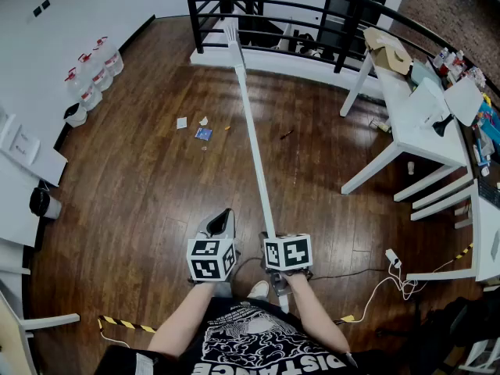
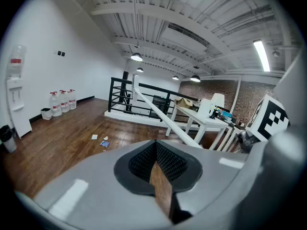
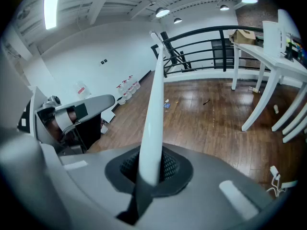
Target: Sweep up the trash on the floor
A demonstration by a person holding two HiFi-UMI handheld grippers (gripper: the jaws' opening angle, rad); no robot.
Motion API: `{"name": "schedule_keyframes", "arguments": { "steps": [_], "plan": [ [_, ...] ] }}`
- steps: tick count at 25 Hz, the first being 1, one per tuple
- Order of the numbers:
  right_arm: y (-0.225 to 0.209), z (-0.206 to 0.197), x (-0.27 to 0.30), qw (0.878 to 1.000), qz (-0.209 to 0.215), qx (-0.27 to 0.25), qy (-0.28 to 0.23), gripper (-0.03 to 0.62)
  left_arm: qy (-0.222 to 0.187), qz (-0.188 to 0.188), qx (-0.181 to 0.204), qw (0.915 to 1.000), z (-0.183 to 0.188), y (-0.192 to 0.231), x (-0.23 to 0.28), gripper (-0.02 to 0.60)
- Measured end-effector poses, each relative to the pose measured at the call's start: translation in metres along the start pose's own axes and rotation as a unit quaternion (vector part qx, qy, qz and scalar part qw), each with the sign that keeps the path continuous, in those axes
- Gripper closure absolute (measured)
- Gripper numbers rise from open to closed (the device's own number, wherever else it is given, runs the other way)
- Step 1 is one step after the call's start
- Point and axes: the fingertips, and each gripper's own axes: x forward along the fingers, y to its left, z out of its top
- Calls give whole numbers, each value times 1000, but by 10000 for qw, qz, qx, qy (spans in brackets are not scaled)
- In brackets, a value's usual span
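Several bits of trash lie on the wooden floor ahead: a blue wrapper (image 1: 203, 133), a white scrap (image 1: 181, 122) and small crumbs; they also show in the left gripper view as trash (image 2: 104, 143). A dark bit (image 1: 287, 133) lies further right. My right gripper (image 1: 269, 239) (image 3: 149, 169) is shut on the long white broom handle (image 1: 248, 116) (image 3: 156, 95). The handle slants away toward the railing, its far end (image 1: 231, 30) high up. My left gripper (image 1: 221, 216) (image 2: 156, 150) is beside it, shut, holding nothing.
A black railing (image 1: 273, 6) runs across the back. White tables (image 1: 414, 131) stand at the right, with a cable and plug (image 1: 393, 258) on the floor beside them. Water bottles (image 1: 94, 76) and a black bin (image 1: 39, 201) stand along the left wall.
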Motion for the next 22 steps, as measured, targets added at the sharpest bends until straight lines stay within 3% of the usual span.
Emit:
{"name": "schedule_keyframes", "arguments": {
  "steps": [6,22],
  "plan": [
    [20,44,42,9998,32,-37,174,591,81,127,-143,9998,24,58,29,577],
    [100,148,157,9969,137,202,753,591,173,-135,-466,9987,91,212,79,577]
  ]
}}
